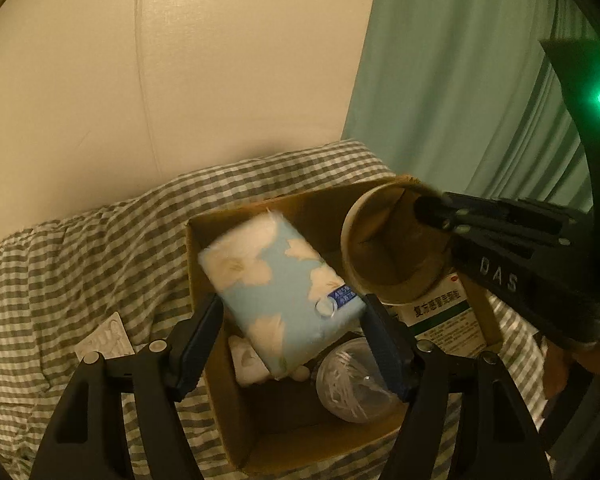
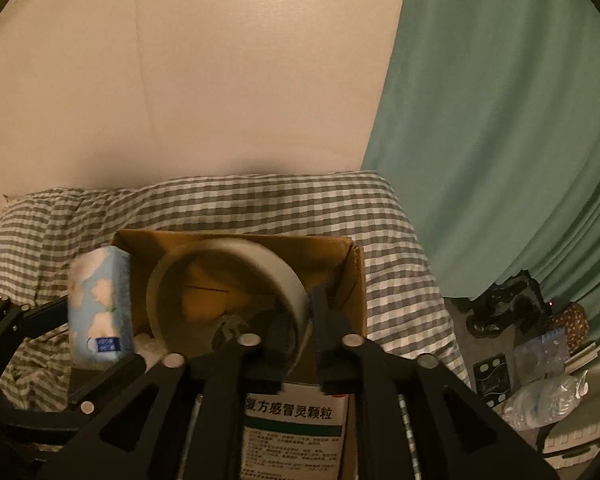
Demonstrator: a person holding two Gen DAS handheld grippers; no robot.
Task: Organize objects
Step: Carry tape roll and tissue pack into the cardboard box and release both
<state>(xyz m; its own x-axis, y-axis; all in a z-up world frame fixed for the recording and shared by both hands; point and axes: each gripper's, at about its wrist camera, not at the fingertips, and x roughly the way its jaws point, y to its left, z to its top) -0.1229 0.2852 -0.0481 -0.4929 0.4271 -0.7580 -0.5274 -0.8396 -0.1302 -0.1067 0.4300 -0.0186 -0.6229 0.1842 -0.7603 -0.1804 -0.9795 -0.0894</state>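
Left tongs [image 1: 292,332] grip tissue pack [image 1: 276,284] over box [image 1: 236,412].

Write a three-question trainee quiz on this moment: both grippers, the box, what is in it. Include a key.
1. True or false: the left gripper holds the blue tissue pack over the cardboard box.
2. How does the right gripper grip the paper cup? A) around its whole body B) one finger inside, one outside the rim C) not touching it
3. Name the printed item lying in the box beneath the cup.

Key
1. True; a finger sits on each side of the pack.
2. B.
3. The medicine box with Chinese text; a clear round container also lies in the box.
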